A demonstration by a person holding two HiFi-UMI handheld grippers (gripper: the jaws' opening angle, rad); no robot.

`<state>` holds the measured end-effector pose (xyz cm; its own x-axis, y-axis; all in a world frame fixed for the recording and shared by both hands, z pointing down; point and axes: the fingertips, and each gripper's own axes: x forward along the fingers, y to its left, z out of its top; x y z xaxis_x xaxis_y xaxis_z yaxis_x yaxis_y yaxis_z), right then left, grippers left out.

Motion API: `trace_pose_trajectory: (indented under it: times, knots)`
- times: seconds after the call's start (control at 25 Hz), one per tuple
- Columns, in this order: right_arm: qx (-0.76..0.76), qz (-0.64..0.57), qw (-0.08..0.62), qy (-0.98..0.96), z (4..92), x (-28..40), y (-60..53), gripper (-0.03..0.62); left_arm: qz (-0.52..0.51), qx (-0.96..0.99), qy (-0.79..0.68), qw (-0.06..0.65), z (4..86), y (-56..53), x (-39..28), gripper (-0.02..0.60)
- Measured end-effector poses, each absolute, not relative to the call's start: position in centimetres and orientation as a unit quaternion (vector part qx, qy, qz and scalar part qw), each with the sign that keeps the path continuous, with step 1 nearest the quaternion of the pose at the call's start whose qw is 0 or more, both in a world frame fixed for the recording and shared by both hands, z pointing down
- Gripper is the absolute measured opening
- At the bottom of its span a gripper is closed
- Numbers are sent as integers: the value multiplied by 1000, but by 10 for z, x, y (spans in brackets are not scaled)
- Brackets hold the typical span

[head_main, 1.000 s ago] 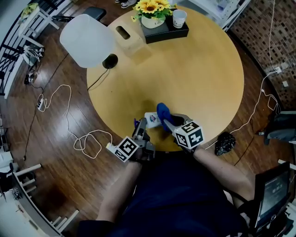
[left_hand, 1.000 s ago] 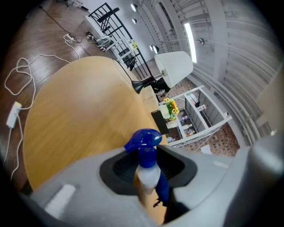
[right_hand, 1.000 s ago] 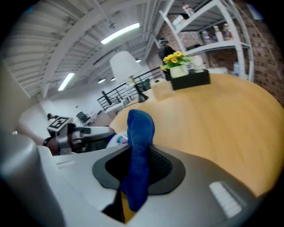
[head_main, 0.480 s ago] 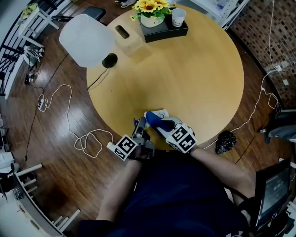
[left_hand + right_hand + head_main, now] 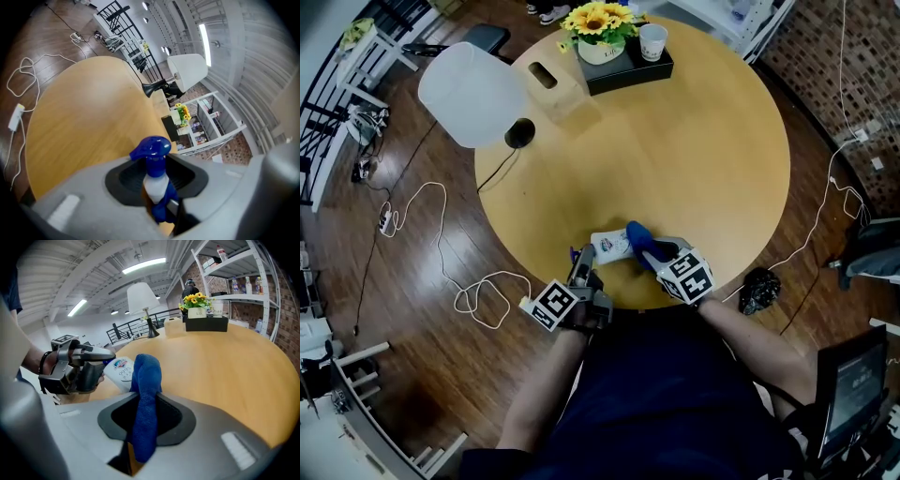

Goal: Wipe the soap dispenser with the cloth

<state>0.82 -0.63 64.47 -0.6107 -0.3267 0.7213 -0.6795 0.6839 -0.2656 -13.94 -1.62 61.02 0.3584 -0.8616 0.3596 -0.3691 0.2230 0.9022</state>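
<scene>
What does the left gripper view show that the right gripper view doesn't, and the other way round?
Only the left gripper view: the soap dispenser, its blue pump gripped in that gripper's own jaws, and a white cable. Only the right gripper view: the blue cloth held in its jaws, the dispenser's white labelled body behind it, and the left gripper. Both: the round table, the white lamp, the sunflowers.

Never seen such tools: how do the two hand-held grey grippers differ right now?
The left gripper is shut on a white soap dispenser with a blue pump; the right gripper is shut on a folded blue cloth. The left grips a hard neck, the right a soft fold. Both are holding something.
</scene>
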Motion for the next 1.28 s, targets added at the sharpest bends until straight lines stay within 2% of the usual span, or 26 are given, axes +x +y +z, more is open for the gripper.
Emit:
trace_pose_trajectory:
  times: [0.16,0.44,0.64,0.84,0.96,1.12,1.2,1.28]
  knots:
    - [324,323,350,-817,669,38,-5,91,-200,593,-529,574,610,-15,-137,127]
    - [377,383,279,-796,641,65,-24,91,-131,648,-526,536,598,-28,-126,129]
    - [336,391,206,-832,582,22,-46,91,-87,687,-515,505,583,-38,-117,129]
    - [276,384,177,-863,550,-34,-43,91,-37,714,-517,472,574,-39,-111,128]
    - [295,388,161,-858,545,-26,-48,91,90,796,-473,367,552,-40,-85,127]
    - [350,399,148,-834,552,21,-59,91,295,888,-320,149,546,-25,-40,129]
    - [369,410,142,-822,557,42,-60,91,354,900,-247,67,548,-10,-25,130]
    - [383,420,138,-811,563,57,-58,91,391,897,-206,21,550,-1,-19,133]
